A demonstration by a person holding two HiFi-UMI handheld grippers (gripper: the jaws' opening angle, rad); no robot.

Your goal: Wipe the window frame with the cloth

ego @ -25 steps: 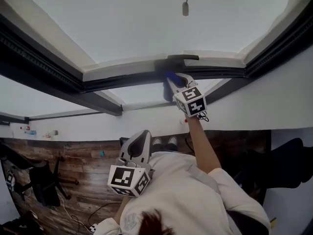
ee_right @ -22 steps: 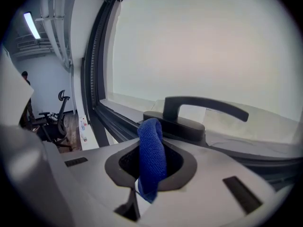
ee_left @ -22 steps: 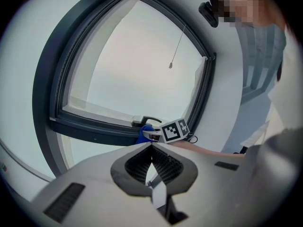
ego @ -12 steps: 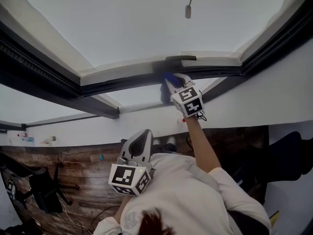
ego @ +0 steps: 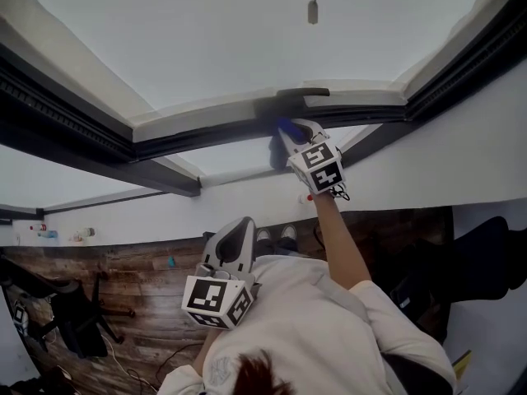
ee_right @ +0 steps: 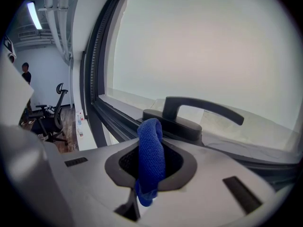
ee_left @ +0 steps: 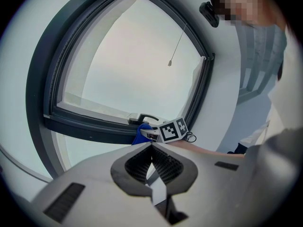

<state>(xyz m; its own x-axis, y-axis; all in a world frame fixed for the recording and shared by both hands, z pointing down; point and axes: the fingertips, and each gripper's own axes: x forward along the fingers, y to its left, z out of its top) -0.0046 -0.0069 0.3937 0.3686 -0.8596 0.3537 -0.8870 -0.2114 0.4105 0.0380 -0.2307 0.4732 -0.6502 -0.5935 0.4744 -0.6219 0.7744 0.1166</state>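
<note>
One cloth (ee_right: 151, 162), pinched in right gripper (ee_right: 151, 148)

My right gripper (ego: 290, 132) has the cloth (ee_right: 150, 157) up by the window frame (ego: 206, 136), near the handle (ee_right: 189, 111). My left gripper (ego: 241, 227) sits well below.

Blue cloth (ee_right: 150, 150) by dk window frame (ego: 206, 136)

Your light's basically all daylight through the window pane (ego: 239, 39), and it blows out to flat white with zero detail. The window frame (ego: 74, 126) goes near black against it. Both gripper views are heavy fisheye with dark vignetted corners, so straight edges bow. The blue cloth (ee_right: 151, 155) reads sharp and evenly lit.
</note>
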